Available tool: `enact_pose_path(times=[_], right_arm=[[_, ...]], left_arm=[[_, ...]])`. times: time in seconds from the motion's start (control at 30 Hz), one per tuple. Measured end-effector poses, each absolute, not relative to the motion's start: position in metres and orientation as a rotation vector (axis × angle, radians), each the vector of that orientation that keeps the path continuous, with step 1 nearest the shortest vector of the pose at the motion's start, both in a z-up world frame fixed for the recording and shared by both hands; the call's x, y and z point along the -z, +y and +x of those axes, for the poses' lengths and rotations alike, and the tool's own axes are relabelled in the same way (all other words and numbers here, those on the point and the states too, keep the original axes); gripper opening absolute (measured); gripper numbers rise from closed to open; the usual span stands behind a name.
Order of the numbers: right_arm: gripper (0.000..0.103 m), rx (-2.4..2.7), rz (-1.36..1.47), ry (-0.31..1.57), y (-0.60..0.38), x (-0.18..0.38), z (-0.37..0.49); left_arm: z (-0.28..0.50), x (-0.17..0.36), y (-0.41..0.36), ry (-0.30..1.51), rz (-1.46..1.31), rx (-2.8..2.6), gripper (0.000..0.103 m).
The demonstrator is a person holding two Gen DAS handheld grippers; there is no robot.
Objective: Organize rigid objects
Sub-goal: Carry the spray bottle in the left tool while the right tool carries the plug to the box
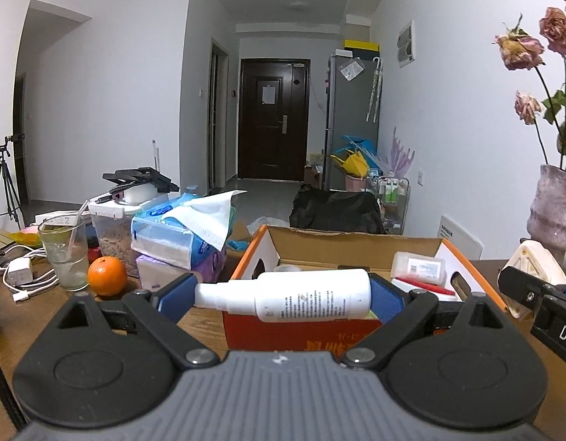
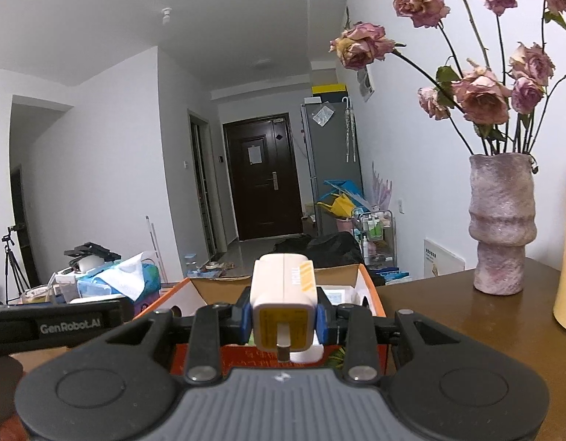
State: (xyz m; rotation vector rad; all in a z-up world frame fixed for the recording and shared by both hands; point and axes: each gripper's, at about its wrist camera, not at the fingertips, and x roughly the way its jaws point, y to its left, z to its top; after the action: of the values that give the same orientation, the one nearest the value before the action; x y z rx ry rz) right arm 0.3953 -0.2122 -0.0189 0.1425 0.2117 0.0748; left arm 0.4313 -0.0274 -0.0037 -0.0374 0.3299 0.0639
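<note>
Keep left gripper (image 1: pixel 283 296) fingers clamped endwise on white bottle (image 1: pixel 297 294), right gripper (image 2: pixel 283 321) fingers clamped on charger (image 2: pixel 283 308), lowering each level inside open box (image 1: pixel 356 244)

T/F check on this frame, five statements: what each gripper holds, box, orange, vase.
1. Left gripper holds a white bottle sideways. True.
2. Right gripper is empty. False: shut on a cream charger.
3. The cardboard box is open. True.
4. The orange lies in the box. False: on the table, beside a glass.
5. The vase holds roses. True.
</note>
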Motion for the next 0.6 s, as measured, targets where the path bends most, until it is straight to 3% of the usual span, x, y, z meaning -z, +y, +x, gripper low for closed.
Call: enact_pose_path(times=[0.6], right_arm=[[0.031, -0.104, 0.109, 0.25, -0.214, 0.004, 0.461]], left_arm=[[0.485, 0.008, -0.045, 0.327, -0.015, -0.067, 0.098]])
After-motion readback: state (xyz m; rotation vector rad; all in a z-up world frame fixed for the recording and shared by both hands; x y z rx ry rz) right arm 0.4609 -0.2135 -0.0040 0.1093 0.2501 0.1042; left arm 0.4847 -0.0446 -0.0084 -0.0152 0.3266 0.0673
